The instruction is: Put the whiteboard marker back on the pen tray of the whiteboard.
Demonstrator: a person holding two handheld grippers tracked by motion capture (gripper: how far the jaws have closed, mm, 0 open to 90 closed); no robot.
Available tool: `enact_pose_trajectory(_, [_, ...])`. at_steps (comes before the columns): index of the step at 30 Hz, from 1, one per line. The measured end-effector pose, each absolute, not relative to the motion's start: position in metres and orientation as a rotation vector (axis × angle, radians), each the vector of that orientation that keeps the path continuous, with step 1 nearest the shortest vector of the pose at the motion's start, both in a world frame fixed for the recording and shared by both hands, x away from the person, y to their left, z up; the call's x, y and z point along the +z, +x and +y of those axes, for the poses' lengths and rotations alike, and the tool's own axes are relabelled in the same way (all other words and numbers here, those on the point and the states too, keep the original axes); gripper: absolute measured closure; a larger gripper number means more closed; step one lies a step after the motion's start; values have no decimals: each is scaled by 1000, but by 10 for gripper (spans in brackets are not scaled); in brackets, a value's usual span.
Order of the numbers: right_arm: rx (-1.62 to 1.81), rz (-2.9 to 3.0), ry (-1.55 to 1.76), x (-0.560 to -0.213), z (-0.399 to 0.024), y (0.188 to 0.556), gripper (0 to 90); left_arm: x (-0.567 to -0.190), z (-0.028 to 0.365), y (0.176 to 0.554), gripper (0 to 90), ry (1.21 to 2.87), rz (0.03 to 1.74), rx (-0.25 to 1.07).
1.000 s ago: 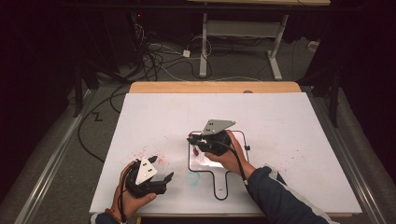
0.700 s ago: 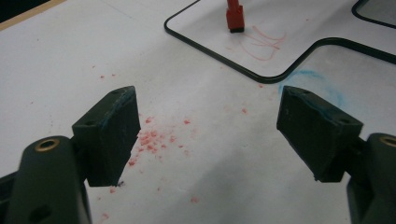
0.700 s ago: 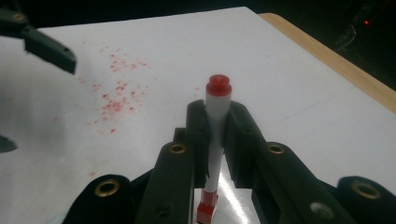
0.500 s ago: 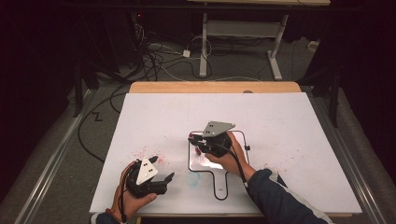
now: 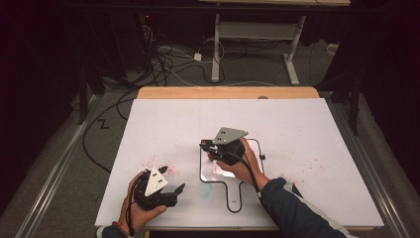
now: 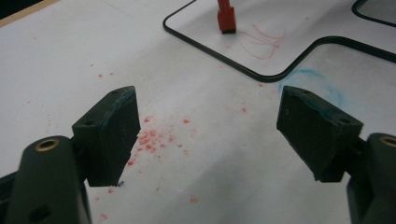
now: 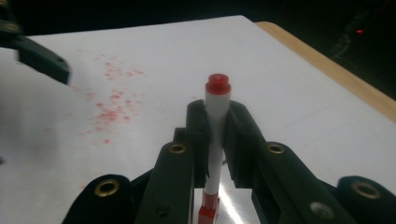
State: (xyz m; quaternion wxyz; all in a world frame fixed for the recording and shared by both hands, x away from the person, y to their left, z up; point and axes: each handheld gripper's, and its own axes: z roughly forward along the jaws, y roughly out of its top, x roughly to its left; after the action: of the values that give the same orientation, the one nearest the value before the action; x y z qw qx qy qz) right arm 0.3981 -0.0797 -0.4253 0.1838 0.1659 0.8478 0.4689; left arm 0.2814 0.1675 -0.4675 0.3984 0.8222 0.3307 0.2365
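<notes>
Gripping a red marker over the small board

Looking down from the high view, a white table [image 5: 307,148] carries a small board [image 5: 253,148] with a black rim and a handle that points toward the person. The right gripper [image 5: 210,147] hovers over that board, held in the right hand [image 5: 242,166], with its grey plate on top. The left gripper [image 5: 171,184] sits near the table's near-left part, well apart from the board, in the left hand [image 5: 141,210]; its jaws stand apart with nothing between them. Red specks [image 5: 151,161] dot the table just beyond it, and a faint blue smear [image 5: 204,190] lies beside the board's handle.

From the left gripper view, the two black jaws are wide apart over the white surface, with the red specks [image 6: 152,137] between them. Farther off, the board's rim [image 6: 233,67] curves past, a red marker tip [image 6: 226,18] touches the board inside it, and thin red strokes [image 6: 264,42] lie just beside the tip. The blue smear [image 6: 322,84] lies outside the rim.

From the right gripper view, the jaws are clamped on the marker [image 7: 217,121], which stands upright between them, its red end cap on top and its red tip down at the board. Red specks [image 7: 109,105] lie beyond on the table.
</notes>
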Motion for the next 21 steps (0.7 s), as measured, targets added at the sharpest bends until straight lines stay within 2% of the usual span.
enact_pose_trajectory(8, [1371, 2441, 419, -426, -66, 385, 818, -467, 167, 281, 206, 2084, 835, 596])
enact_pose_trajectory(15, [1257, 2377, 479, -423, -80, 394, 818, -468, 167, 281, 207, 2087, 833, 596])
enact_pose_trajectory(21, [1373, 2441, 451, -426, -79, 377, 817, -467, 166, 281, 206, 2089, 830, 595])
